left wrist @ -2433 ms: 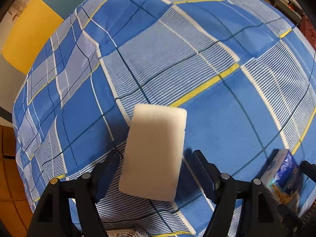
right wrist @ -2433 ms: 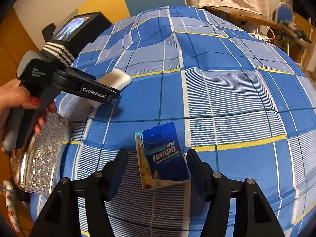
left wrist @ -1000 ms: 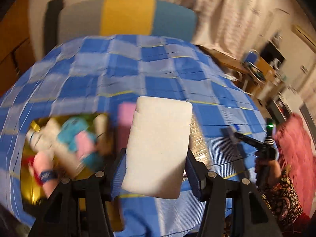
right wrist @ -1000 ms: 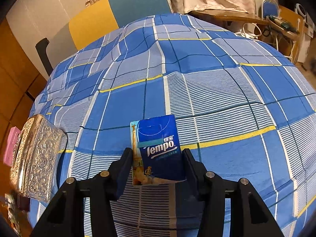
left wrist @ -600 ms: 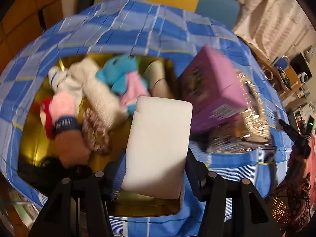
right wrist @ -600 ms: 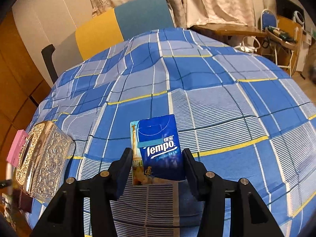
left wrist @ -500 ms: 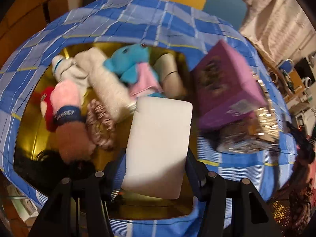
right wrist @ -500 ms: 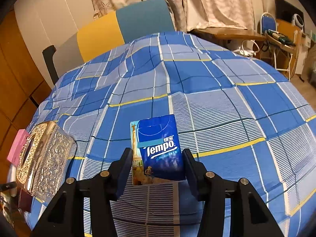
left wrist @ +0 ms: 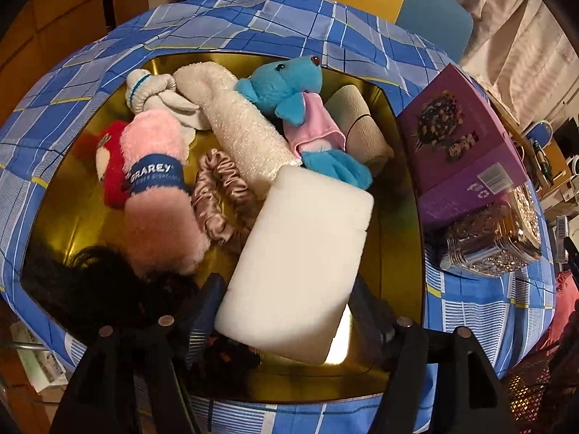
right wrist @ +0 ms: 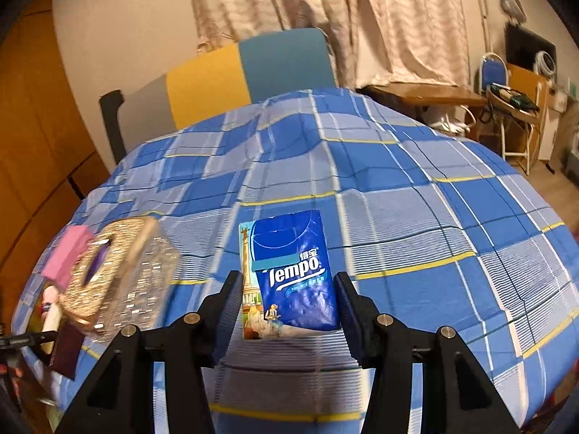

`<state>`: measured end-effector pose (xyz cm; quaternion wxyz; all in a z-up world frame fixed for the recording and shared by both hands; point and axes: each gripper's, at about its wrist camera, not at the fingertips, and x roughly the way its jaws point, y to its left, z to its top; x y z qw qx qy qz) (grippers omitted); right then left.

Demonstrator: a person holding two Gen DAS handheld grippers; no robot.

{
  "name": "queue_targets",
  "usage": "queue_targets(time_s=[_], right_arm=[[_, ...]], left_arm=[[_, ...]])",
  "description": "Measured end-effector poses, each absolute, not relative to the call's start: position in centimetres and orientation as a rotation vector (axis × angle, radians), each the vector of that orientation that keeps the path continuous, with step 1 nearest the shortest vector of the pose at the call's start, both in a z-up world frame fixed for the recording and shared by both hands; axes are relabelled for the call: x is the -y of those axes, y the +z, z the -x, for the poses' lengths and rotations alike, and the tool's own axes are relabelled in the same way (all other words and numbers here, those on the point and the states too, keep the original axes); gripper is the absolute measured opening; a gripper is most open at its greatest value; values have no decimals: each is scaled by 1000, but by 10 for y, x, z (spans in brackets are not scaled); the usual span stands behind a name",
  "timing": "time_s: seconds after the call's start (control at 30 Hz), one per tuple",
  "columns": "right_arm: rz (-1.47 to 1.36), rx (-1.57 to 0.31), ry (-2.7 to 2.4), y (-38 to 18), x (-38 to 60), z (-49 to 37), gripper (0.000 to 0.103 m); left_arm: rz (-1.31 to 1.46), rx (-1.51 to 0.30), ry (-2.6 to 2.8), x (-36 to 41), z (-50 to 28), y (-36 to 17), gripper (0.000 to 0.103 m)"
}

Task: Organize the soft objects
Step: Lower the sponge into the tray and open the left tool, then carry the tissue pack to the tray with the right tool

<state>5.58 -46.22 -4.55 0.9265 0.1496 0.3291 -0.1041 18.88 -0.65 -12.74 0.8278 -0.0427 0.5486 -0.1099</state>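
Left hand-held gripper (left wrist: 286, 311) opening; sponge (left wrist: 296, 271) over tray (left wrist: 401, 137).

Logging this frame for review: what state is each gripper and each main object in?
Left gripper: jaws opening, white sponge between them.
White sponge: tilted over the gold tray, being let go.
Gold tray: holds several soft toys and a scrunchie.
Right gripper: shut on the Tempo tissue pack.
Tempo tissue pack: held above the checked cloth, label facing the camera.
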Motion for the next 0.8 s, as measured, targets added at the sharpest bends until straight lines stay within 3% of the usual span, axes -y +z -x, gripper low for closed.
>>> queue_targets(time_s=[0.23, 0.53, 0.8], right_arm=[[-249, -622, -96, -13, 398, -49, 52], [-225, -620, 118, 8, 305, -56, 52], [-179, -702, 340, -5, 205, -80, 52]], left_arm=[[100, -1137, -269, 4, -175, -124, 78], [239, -1098, -348, -14, -166, -107, 77], [181, -952, -202, -53, -140, -76, 76]])
